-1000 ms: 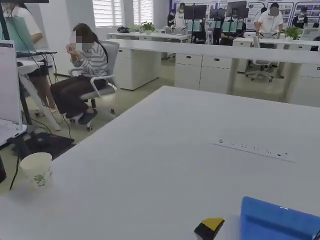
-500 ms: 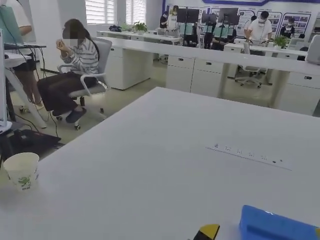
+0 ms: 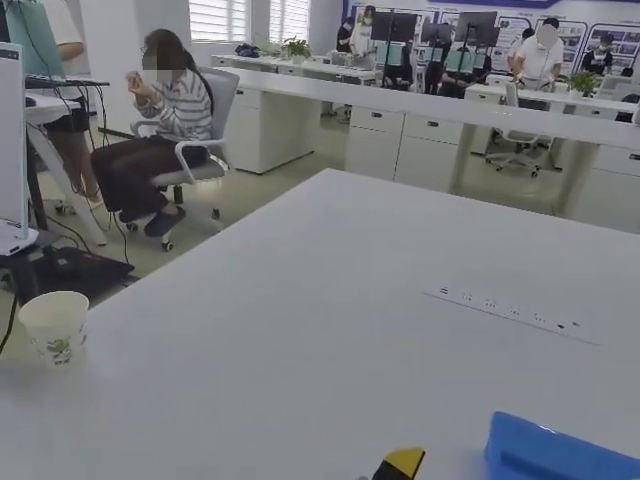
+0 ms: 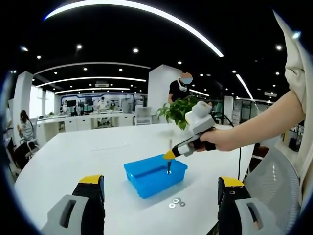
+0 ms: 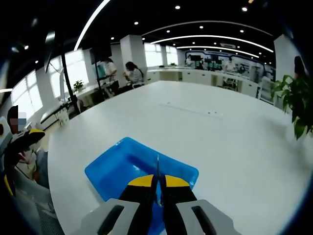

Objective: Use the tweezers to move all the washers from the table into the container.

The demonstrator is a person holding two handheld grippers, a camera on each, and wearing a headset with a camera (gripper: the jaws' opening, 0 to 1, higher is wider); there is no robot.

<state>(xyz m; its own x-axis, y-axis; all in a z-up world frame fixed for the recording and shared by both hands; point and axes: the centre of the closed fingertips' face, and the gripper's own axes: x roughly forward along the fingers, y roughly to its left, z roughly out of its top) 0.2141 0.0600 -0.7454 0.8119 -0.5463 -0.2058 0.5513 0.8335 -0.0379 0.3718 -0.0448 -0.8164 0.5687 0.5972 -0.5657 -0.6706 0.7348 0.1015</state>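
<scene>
Starting big: what's on the bench? (A)

White table (image 3: pixel 300 330) w/ a socket strip (image 3: pixel 515 312) set into it at 3 o'clock in head view. Blue container (image 4: pixel 155 174) sits on the table; in head view it's at 5 o'clock, cut by the frame edge. (B)

Grippers? (A)

Left gripper (image 4: pixel 160 181): jaws spread wide, aimed at the container. Right gripper (image 4: pixel 193 142) is at approx 2 o'clock from the container in left gripper view, held in a hand (image 4: pixel 220 139) and tilted down. In right gripper view its jaws are pinched tight on the tweezers (image 5: pixel 157 169). (B)

Anything else mid-size? (A)

Paper cup (image 3: pixel 55 325), 8 o'clock in head view, well apart from the container. (B)

Tweezers, where exactly? (A)

Tips down, over the container's inside, near its centre. Can't tell if the tips touch the bottom or carry anything. (B)

Washers? (A)

Washers (image 4: pixel 176 202), looks like three, clustered on the table just outside the container wall, at its 5 o'clock in left gripper view. (B)
</scene>
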